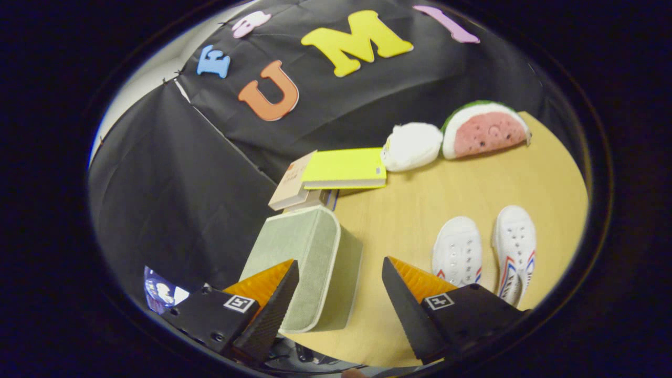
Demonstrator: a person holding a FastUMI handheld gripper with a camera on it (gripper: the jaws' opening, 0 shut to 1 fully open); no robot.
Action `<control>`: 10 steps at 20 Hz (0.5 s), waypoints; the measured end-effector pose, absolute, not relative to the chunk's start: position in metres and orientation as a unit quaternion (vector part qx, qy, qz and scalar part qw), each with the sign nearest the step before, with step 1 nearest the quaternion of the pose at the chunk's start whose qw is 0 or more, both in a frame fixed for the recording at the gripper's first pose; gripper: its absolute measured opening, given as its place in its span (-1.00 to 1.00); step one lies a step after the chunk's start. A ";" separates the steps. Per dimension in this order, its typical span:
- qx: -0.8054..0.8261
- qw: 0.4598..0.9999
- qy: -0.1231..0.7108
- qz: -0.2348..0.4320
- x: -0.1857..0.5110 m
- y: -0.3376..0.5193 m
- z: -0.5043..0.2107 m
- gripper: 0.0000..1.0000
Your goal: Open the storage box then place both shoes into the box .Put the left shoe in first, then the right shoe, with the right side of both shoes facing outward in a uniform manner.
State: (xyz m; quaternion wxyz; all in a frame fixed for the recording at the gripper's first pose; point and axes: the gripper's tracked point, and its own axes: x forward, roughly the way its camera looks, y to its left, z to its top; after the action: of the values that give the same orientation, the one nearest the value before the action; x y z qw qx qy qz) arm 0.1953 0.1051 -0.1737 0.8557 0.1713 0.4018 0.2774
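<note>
Hand-held gripper (pixel 340 275): fingers spread wide, nothing between the pads, neither finger pressing on anything.

Storage box (pixel 310 262): pale green fabric with a light trim, standing on the wooden counter (pixel 415 210) at its near left edge, just ahead of the fingers and nearer the left one. Lid closed; contents cannot be seen.

Beyond the box: a stack of books, a tan-covered book (pixel 290 184) partly under a yellow-green book (pixel 344 168), both lying flat and closed.

Further right, against the booth wall: a white plush toy (pixel 412 147) touching a watermelon-slice plush (pixel 485 130).

Shoes: two white canvas sneakers with red and blue side stripes, outside the box, lying side by side on the counter, just ahead of the right finger. The left-hand shoe (pixel 458 251) lies just beside the right-hand shoe (pixel 515 247), the two not touching. Which foot each fits cannot be told.
</note>
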 end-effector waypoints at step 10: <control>0.286 0.673 0.524 0.437 0.231 0.148 -0.199 1.00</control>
State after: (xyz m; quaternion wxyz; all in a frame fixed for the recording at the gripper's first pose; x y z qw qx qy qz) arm 0.2310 0.1485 -0.1990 0.6733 0.2860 0.5238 0.4365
